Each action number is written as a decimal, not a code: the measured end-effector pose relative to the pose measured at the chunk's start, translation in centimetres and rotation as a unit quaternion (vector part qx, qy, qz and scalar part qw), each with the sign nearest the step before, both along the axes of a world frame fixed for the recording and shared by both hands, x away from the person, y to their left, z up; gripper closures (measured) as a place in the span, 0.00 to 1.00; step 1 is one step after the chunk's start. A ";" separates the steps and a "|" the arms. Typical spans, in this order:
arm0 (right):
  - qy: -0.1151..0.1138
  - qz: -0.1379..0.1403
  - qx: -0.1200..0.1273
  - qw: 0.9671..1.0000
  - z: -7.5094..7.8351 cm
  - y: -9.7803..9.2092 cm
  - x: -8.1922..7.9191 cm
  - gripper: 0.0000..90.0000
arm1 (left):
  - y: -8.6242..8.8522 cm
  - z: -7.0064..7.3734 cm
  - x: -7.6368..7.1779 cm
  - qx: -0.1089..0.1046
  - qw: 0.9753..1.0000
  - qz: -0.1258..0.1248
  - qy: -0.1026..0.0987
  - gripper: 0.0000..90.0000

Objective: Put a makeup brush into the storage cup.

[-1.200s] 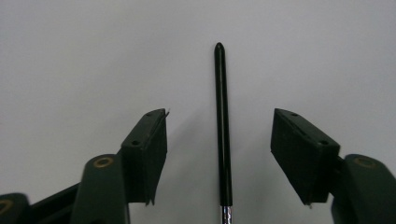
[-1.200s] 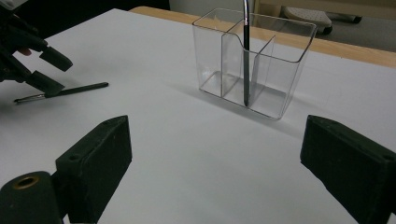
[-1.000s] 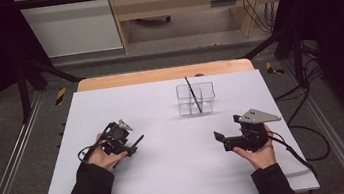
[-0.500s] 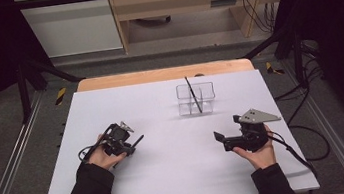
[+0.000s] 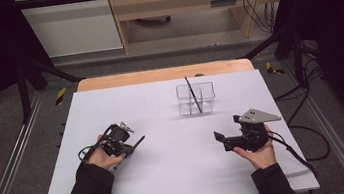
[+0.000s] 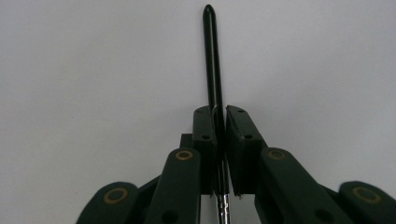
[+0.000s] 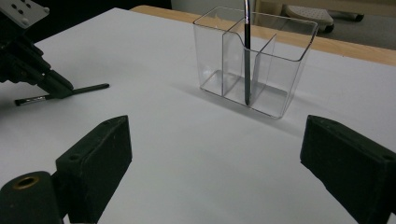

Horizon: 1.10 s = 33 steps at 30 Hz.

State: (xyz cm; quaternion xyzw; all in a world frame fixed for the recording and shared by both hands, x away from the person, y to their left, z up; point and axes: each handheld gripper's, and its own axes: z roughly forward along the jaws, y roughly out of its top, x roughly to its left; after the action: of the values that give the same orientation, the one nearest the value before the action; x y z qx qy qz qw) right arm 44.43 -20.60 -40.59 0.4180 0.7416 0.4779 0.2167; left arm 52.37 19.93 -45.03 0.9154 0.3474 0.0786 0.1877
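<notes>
Your left gripper (image 6: pixel 218 140) pinches a black pen (image 6: pixel 212 60), left of the clear organizer (image 5: pixel 196 98) | right gripper (image 7: pixel 215 172) spread wide, empty | both unmoved since earlier.

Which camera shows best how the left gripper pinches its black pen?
The left gripper view: the left gripper has both jaws shut on the black pen, seen close up. The high view shows that pen tiny, sticking out of the gripper. The right gripper view shows it from the side, far off.

No text, label, brand, number or sign can be read anywhere in these views.
</notes>
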 end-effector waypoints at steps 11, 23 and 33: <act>0.003 0.002 0.000 1.000 -0.1 0.1 0.1 0.11 | -0.1 0.0 -0.1 0.006 1.000 -0.010 -0.004 0.93; 0.001 0.008 -0.007 1.000 0.1 0.3 0.0 0.11 | -0.5 0.6 -0.8 0.001 0.999 -0.038 -0.024 0.93; -0.007 0.021 -0.017 1.000 0.7 0.9 -0.2 0.11 | -0.7 2.1 -2.4 -0.039 0.996 -0.067 -0.039 0.93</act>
State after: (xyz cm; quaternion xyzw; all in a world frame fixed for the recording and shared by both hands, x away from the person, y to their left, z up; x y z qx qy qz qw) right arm 44.18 -19.73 -39.85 0.3954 0.7565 0.4726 0.2189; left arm 49.93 19.19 -42.94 0.9250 0.2803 0.0878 0.2411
